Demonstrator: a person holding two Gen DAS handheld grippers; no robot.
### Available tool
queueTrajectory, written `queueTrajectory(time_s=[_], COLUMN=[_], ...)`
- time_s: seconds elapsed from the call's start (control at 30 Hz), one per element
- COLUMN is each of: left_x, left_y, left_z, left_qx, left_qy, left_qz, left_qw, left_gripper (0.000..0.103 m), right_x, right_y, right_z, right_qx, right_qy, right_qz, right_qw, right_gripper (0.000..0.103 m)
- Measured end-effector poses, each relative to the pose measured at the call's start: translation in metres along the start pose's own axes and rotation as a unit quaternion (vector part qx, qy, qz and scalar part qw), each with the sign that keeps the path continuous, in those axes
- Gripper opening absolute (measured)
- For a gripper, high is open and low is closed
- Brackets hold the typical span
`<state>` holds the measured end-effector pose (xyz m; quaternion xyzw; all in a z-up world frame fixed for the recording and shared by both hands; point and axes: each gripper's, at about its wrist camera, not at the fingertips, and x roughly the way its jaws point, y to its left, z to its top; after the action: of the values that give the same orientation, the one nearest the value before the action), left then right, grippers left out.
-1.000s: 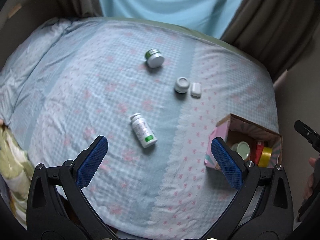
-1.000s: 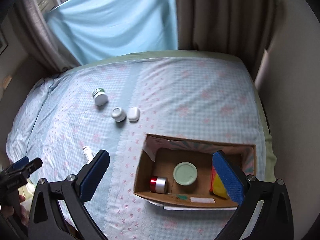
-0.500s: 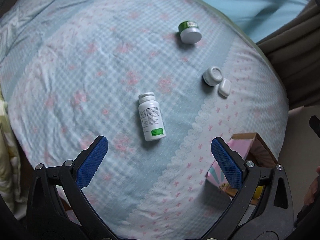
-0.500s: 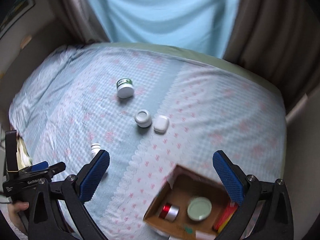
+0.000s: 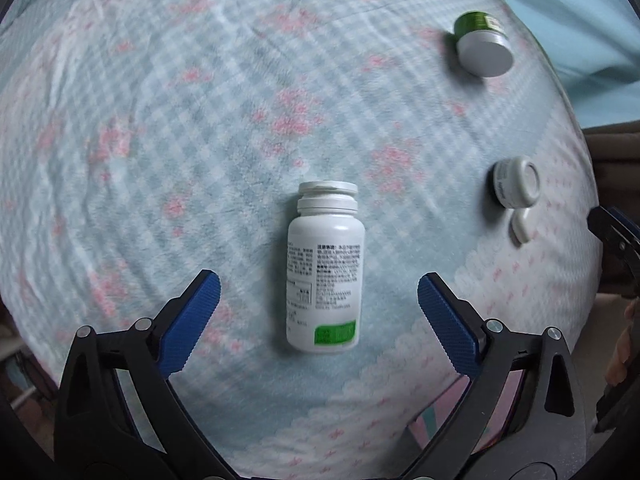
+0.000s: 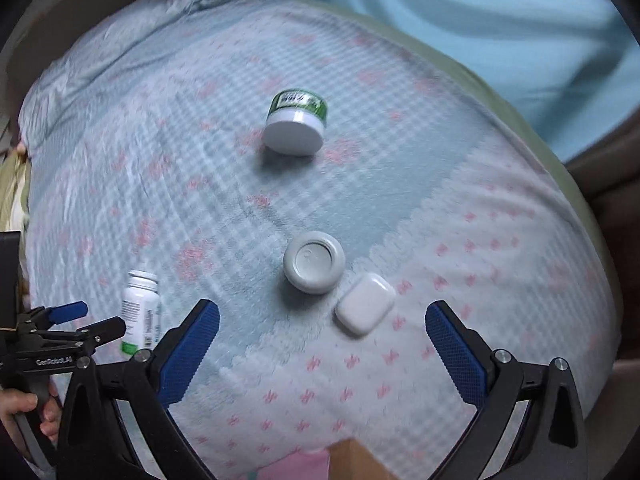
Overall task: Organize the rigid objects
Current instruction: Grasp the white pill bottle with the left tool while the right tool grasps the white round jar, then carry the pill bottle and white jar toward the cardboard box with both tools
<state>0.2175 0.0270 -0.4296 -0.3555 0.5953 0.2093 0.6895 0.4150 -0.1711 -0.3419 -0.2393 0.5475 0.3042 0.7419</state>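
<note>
A white pill bottle (image 5: pixel 325 268) with a green label patch lies on its side on the bed, cap pointing away. My left gripper (image 5: pixel 319 310) is open and empty just above it, one finger on each side. The bottle also shows in the right wrist view (image 6: pixel 140 312). My right gripper (image 6: pixel 322 340) is open and empty, hovering near a small grey-white round jar (image 6: pixel 314 262) and a white rounded case (image 6: pixel 365 308). A green-labelled jar (image 6: pixel 296 122) with a white lid lies farther back. These also show in the left wrist view: the round jar (image 5: pixel 516 182), the case (image 5: pixel 521 226), the green jar (image 5: pixel 482 44).
The bed has a blue checked cover with pink flowers (image 5: pixel 200 120). A corner of the cardboard box (image 6: pixel 352 462) with pink lining shows at the bottom edge of the right wrist view. A light blue curtain (image 6: pixel 500 32) hangs behind the bed.
Both grippers have moved forward and down over the bed. The left one has come in over the pill bottle. The right one has left the box and reached the jar and case.
</note>
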Motion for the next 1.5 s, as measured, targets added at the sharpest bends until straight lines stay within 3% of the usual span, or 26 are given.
queueTrajectory(time_s=[0.1, 0.17, 0.3, 0.4, 0.57, 0.63, 0.77, 0.8, 0.83, 0.97, 1.2, 1.5], left_x=[0.018, 0.029, 0.042, 0.046, 0.055, 0.059, 0.061, 0.059, 0.058, 0.055, 0.039, -0.008], left_y=[0.002, 0.002, 0.001, -0.002, -0.009, -0.016, -0.017, -0.017, -0.016, -0.023, -0.010, -0.002], left_z=[-0.001, -0.001, -0.004, -0.005, -0.004, 0.000, 0.002, 0.002, 0.002, 0.002, 0.000, 0.006], left_qx=[-0.009, -0.012, -0.007, 0.000, 0.007, 0.010, 0.018, 0.022, 0.028, 0.051, 0.044, 0.047], left_qy=[0.001, 0.007, 0.016, 0.014, 0.012, 0.011, 0.009, 0.008, 0.007, 0.008, -0.010, -0.049], left_qz=[0.005, 0.010, 0.020, 0.023, 0.027, 0.029, 0.038, 0.032, 0.023, 0.027, 0.006, -0.018], left_qw=[0.9999, 0.9999, 0.9997, 0.9996, 0.9995, 0.9995, 0.9991, 0.9992, 0.9993, 0.9983, 0.9990, 0.9976], left_gripper=[0.093, 0.082, 0.077, 0.075, 0.074, 0.074, 0.061, 0.058, 0.047, 0.047, 0.046, 0.046], right_x=[0.036, 0.050, 0.074, 0.086, 0.101, 0.105, 0.112, 0.114, 0.118, 0.119, 0.109, 0.063], right_y=[-0.003, -0.004, -0.001, 0.001, -0.002, -0.005, -0.008, -0.009, -0.010, -0.013, 0.001, 0.023], right_z=[0.012, 0.017, 0.023, 0.026, 0.027, 0.026, 0.025, 0.025, 0.024, 0.024, 0.017, 0.012], right_qx=[-0.004, -0.003, -0.015, -0.023, -0.019, -0.013, -0.010, -0.010, -0.007, -0.002, 0.015, 0.049], right_qy=[0.023, 0.034, 0.053, 0.068, 0.087, 0.094, 0.101, 0.104, 0.110, 0.103, 0.100, 0.069], right_qz=[0.018, 0.023, 0.026, 0.029, 0.019, 0.019, 0.017, 0.018, 0.030, 0.017, 0.020, 0.024], right_qw=[1.000, 0.999, 0.998, 0.997, 0.996, 0.995, 0.995, 0.994, 0.993, 0.995, 0.995, 0.996], right_gripper=[0.103, 0.101, 0.100, 0.087, 0.083, 0.076, 0.072, 0.064, 0.054, 0.054, 0.054, 0.054])
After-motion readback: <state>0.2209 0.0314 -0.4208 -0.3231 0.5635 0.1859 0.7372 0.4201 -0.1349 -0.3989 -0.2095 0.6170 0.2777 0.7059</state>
